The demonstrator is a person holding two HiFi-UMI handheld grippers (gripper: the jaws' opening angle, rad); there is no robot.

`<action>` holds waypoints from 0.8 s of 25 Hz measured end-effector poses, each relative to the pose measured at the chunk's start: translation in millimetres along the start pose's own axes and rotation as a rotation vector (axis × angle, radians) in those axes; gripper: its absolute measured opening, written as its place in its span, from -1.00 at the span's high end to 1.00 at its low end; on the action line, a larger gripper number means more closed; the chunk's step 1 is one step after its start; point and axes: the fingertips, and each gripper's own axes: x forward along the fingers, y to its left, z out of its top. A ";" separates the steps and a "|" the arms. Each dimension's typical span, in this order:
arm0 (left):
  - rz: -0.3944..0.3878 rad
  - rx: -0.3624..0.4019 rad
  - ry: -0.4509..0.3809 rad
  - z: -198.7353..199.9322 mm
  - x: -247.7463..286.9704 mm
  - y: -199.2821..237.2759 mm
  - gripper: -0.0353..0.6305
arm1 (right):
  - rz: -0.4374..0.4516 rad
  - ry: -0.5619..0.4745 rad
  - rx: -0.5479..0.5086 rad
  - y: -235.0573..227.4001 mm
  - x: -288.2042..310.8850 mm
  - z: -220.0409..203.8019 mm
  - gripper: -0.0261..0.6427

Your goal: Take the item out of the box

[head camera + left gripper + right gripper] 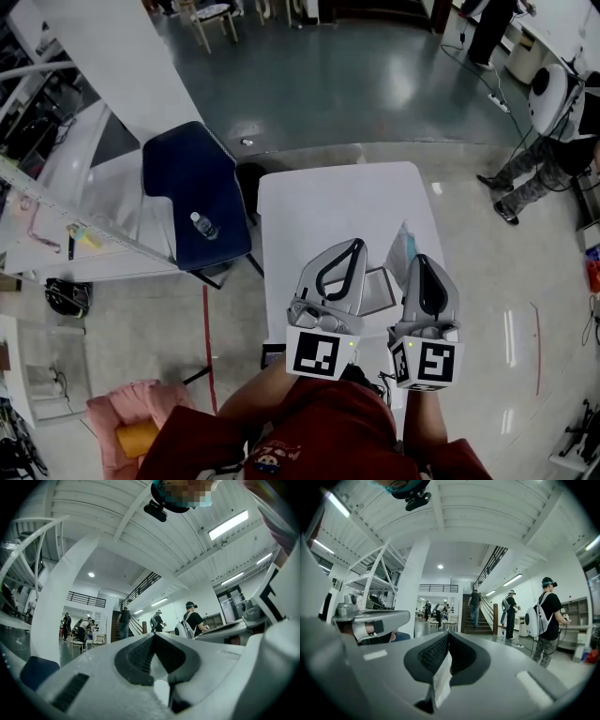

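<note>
The right gripper (447, 635) pinches a thin white item (440, 679) over the white table (347, 202). The left gripper's (153, 635) jaws meet. The box (379, 289) lies by the table's near edge — a blue chair (192, 187) stands left, on the grey floor (375, 84).

On the white table (347, 202), the low box (379, 289) is half hidden between the left gripper (355, 244) and the right gripper (422, 260). The pale bag (401, 246) beside it is part covered. A thin white strip (440, 682) is pinched in the right jaws (paper? card?) and seen too edge-on to identify. The person's torso hides the table's near edge.
</note>
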 end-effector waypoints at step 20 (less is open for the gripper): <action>0.001 -0.005 -0.012 1.8 0.2 -4.3 0.88 | -0.089 -0.158 -0.056 -11.4 -12.0 19.4 0.91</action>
